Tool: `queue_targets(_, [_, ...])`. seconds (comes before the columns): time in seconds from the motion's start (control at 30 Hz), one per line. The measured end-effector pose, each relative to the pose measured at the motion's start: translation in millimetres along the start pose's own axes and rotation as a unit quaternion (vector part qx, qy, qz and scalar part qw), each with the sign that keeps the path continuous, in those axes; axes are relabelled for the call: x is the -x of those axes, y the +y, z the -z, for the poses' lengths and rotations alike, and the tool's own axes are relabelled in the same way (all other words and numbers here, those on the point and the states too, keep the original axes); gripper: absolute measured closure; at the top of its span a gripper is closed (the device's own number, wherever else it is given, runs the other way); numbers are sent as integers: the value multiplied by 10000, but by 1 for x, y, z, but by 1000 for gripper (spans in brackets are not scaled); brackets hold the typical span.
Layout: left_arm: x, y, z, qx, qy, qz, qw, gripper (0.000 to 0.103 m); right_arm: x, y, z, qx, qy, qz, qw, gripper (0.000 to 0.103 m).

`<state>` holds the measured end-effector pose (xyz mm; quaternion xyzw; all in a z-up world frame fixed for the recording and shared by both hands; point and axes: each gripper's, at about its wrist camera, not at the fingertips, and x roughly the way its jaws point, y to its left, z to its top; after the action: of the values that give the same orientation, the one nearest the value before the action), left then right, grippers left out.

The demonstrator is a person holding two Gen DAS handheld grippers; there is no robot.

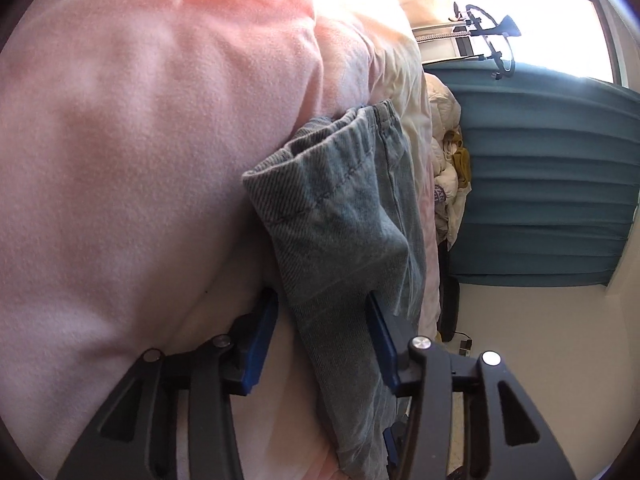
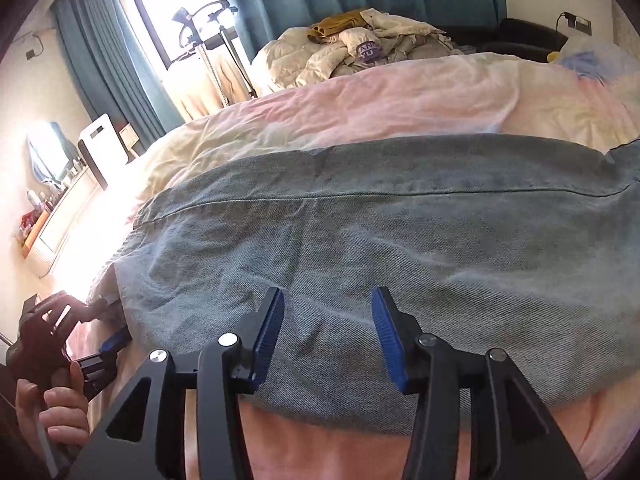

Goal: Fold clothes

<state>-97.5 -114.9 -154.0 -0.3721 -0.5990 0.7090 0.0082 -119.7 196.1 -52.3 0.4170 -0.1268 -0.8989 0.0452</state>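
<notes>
Jeans [image 1: 340, 216] of faded denim run between the spread fingers of the left gripper [image 1: 324, 300] in the left wrist view, beside a pink blanket [image 1: 132, 152]; no pinch on the cloth is visible. Seen from the right wrist, they lie flat across the bed [image 2: 360, 96], the right gripper [image 2: 328, 300] released, fingers apart over the fabric.

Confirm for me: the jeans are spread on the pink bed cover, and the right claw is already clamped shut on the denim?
Not quite. The right claw is open over the jeans, its blue pads spread apart, as the right wrist view shows. The jeans do lie on the pink bed cover.
</notes>
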Motion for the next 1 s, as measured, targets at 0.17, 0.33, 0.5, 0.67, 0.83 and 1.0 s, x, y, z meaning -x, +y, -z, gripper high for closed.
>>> queue_targets(0.17, [-14, -8, 0, -120, -163, 144, 9997, 32, -7, 6, 1, 33, 91, -113, 9999, 56])
queue_targets(0.33, [-35, -14, -11, -44, -181, 165, 9997, 28, -11, 9, 0, -15, 130, -228, 9997, 55])
queue_targets(0.5, [-39, -21, -20, -223, -38, -8, 9997, 31, -10, -4, -7, -374, 61, -193, 9991, 55])
queue_targets(0.67, [-39, -44, -17, -1105, -213, -581, 9919, 63, -2, -31, -16, -1024, -92, -155, 9946, 55])
queue_targets(0.83, [-28, -78, -8, -2060, -421, -733, 9749, 80, 11, -64, -23, -1661, -306, -130, 9855, 54])
queue_targets(1.0, [-12, -142, 24, -3363, -909, -785, 9341, 82, 40, -101, -32, -2205, -736, -75, 9726, 53])
